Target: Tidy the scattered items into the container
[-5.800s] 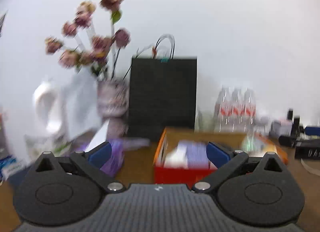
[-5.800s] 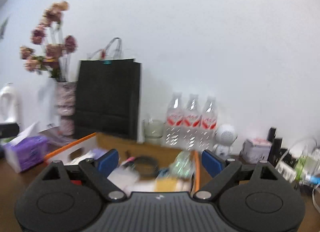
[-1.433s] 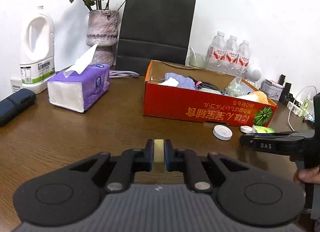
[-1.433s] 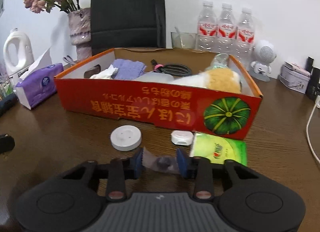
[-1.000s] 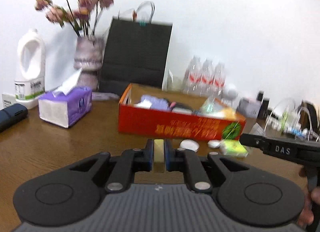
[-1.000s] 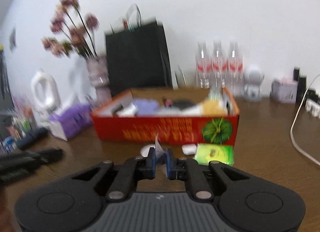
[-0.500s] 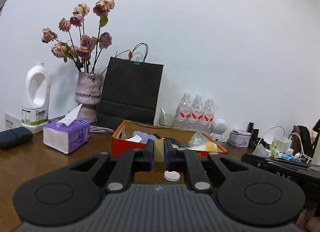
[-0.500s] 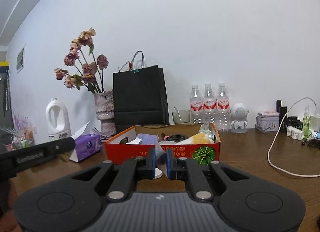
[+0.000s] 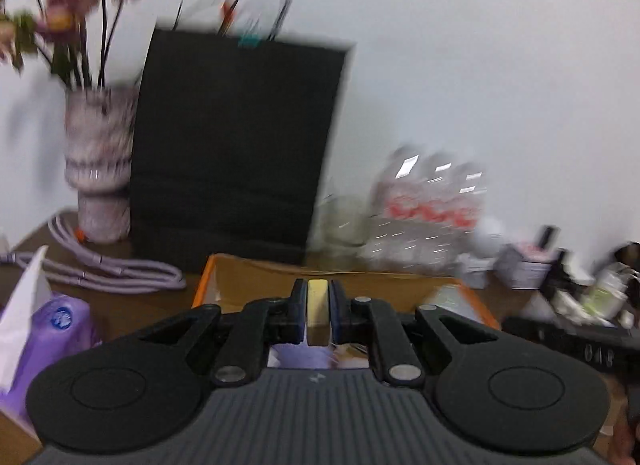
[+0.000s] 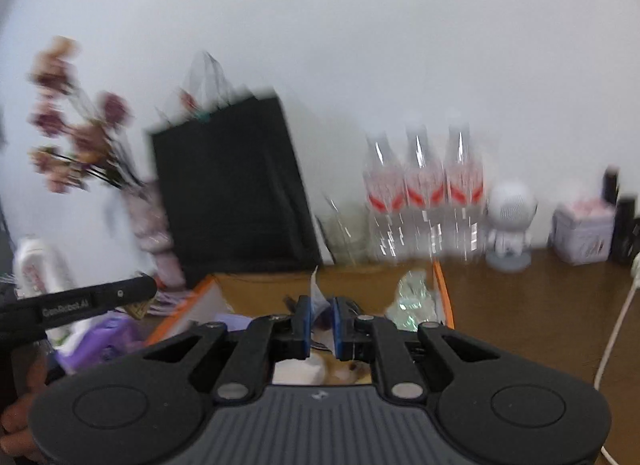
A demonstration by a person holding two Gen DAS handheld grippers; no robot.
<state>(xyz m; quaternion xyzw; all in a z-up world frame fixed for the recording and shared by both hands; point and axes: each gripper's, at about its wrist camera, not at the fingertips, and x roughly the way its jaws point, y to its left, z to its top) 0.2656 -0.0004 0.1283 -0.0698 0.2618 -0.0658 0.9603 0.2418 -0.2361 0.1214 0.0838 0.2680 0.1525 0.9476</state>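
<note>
Left wrist view: the brown desk carries the orange cardboard box that serves as the container, standing in front of a black paper bag, with a purple tissue pack to its left. The left hand-held gripper is clenched on a small pale yellow block, poised just over the box's near side. In the right wrist view, the right hand-held gripper is clamped on a thin clear packet, also above the open box, whose contents show below the fingers. Both pictures are smeared, so the hands seem to be travelling. A good release, I judge, means steadying each load well inside the walls, lowering close to the items already there, then letting go one hand at a time so the light packet does not flutter out over the rim.
</note>
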